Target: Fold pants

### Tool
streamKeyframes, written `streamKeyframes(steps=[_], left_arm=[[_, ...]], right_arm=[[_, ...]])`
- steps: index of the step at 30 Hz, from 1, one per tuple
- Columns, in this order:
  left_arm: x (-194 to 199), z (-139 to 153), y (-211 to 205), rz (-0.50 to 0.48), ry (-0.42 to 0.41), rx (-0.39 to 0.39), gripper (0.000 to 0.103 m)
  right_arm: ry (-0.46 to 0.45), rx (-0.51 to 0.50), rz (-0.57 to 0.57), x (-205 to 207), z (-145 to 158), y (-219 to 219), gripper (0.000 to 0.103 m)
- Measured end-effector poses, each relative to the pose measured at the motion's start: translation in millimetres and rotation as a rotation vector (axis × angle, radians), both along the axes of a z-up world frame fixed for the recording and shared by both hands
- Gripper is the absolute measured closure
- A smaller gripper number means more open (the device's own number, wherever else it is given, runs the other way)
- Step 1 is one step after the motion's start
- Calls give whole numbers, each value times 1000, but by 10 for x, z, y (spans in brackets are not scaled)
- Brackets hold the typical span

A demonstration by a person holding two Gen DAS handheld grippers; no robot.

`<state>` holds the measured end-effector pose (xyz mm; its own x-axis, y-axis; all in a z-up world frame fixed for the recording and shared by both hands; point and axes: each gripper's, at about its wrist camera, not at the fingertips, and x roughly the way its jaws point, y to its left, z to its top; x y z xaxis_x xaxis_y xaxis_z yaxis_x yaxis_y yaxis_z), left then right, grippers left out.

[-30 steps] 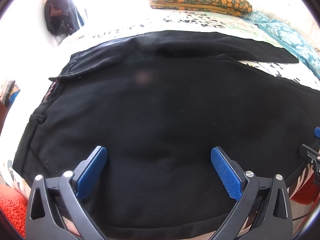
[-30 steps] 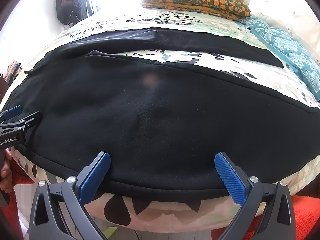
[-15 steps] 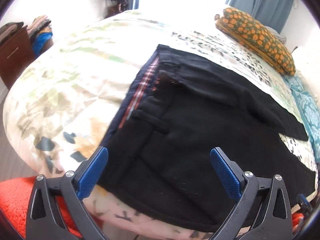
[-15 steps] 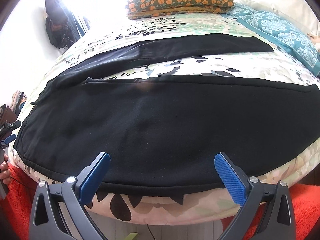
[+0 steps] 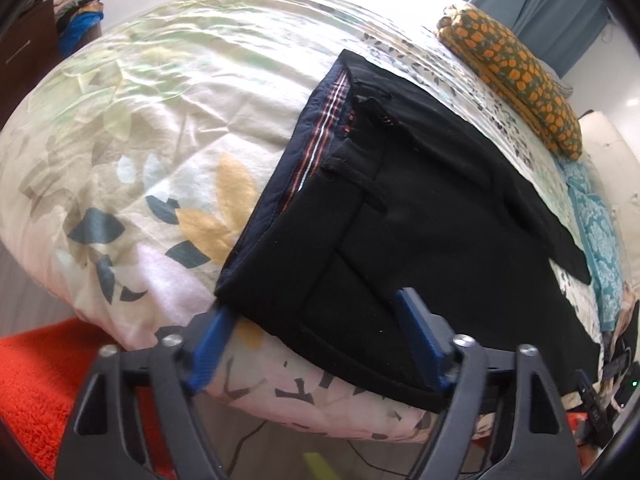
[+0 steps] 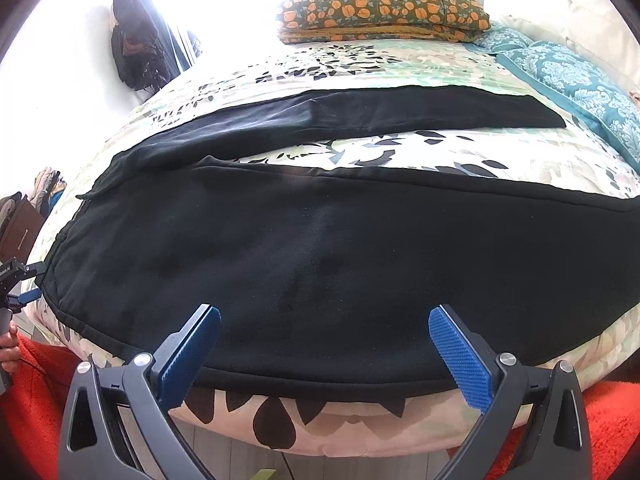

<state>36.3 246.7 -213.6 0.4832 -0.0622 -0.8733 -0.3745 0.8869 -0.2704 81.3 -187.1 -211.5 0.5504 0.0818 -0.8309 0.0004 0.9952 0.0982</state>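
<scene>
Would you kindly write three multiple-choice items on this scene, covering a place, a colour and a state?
1. Where do the pants lie?
A. on the red rug
B. on the bed
C. on a chair

2. What colour are the claw pads?
A. blue
B. green
C. white

3. How is the left claw?
A. shut on a pillow
B. shut, holding nothing
C. open at the waistband corner

Key: 1 B, black cloth spreads over the floral cover; 2 A, both pads show blue; 3 C, its fingers stand apart around the pants' corner.

We see black pants [image 6: 320, 248] lying flat on the floral bedspread, 2 legs spread apart, striped waistband lining [image 5: 320, 136] exposed at one end.
</scene>
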Motion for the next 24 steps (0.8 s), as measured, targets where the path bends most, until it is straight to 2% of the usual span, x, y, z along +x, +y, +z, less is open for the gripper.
streamKeyframes(steps=[1, 2, 3, 5, 7, 10, 13, 15, 16, 17, 18, 19, 20, 24], left_arm=[[8, -16, 7, 13, 14, 24, 46], [-20, -16, 46, 40, 12, 27, 64], [-61, -2, 123, 77, 1, 4, 71], [-153, 38, 271, 126, -43, -89, 84], [-175, 110, 264, 125, -59, -91, 89], [-180, 282, 124, 81, -75, -5, 91], [-163, 324, 76, 58, -59, 38, 91], [-108, 187, 97, 63, -7, 38, 89], [-101, 115, 113, 78, 21, 32, 81], [-110, 70, 118, 100, 49, 39, 67], [-122, 63, 123, 123, 64, 54, 61], [-151, 93, 126, 145, 67, 75, 47], [-176, 155, 123, 169, 64, 110, 37], [-219, 516, -2, 192, -32, 207, 23]], right_arm=[[-1, -6, 8, 2, -1, 25, 0], [-4, -14, 15, -2, 2, 48, 0], [-8, -21, 20, -9, 4, 69, 0], [-19, -34, 31, -26, 19, 102, 0], [-30, -46, 38, -51, 37, 122, 0], [-34, -56, 45, -60, 44, 134, 0], [-37, -52, 46, -69, 54, 122, 0], [-29, -48, 47, -58, 36, 118, 0], [-19, -46, 48, -46, 17, 118, 0], [-6, -44, 49, -34, -6, 119, 0], [6, -44, 51, -25, -27, 120, 0], [14, -44, 51, -21, -37, 119, 0], [17, -43, 51, -23, -40, 114, 0], [10, -19, 38, -38, -24, 64, 0]])
